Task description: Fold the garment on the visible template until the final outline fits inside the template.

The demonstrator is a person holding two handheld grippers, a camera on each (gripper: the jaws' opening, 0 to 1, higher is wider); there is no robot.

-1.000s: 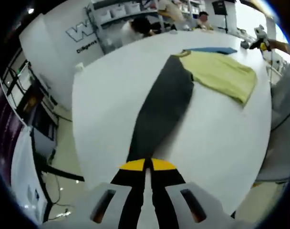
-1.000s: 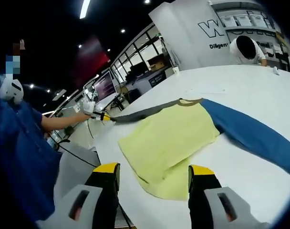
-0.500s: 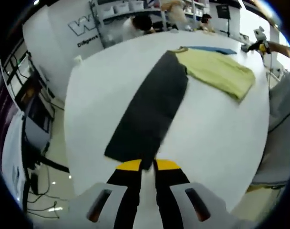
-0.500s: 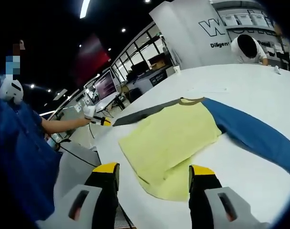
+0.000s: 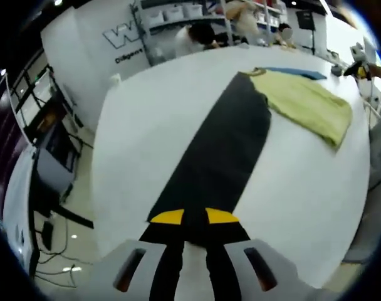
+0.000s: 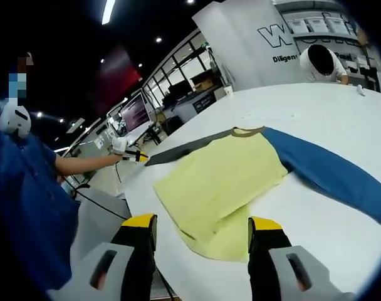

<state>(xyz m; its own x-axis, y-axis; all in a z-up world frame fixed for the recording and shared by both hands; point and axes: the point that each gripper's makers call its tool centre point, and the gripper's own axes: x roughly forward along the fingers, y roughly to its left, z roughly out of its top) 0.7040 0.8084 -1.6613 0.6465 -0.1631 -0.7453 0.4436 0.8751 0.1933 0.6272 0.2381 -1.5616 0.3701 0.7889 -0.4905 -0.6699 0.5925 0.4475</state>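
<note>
White worktop (image 6: pixel 328 110) carries the whole job, and on it we see the garment (image 6: pixel 222 182) spread flat and open, with no template outline that we can make out in either view. Its yellow body (image 5: pixel 309 103) lies unfolded, the hem towards the right tool (image 6: pixel 203 229). The dark grey sleeve (image 5: pixel 219 157) runs straight out from the collar to the left tool (image 5: pixel 193 217), whose jaws stand together on the cuff end, so we judge it clamped on that sleeve and holding it stretched. The blue sleeve (image 6: pixel 331 175) lies out on the other side, flat on the worktop and untouched. The right tool hangs just off the hem with its jaws well apart and nothing between them.

So we judge the task barely begun: no fold is laid, both sleeves are at full reach, and the outline is at its widest. Left to do: both sleeves in over the body, then the body folded down.
</note>
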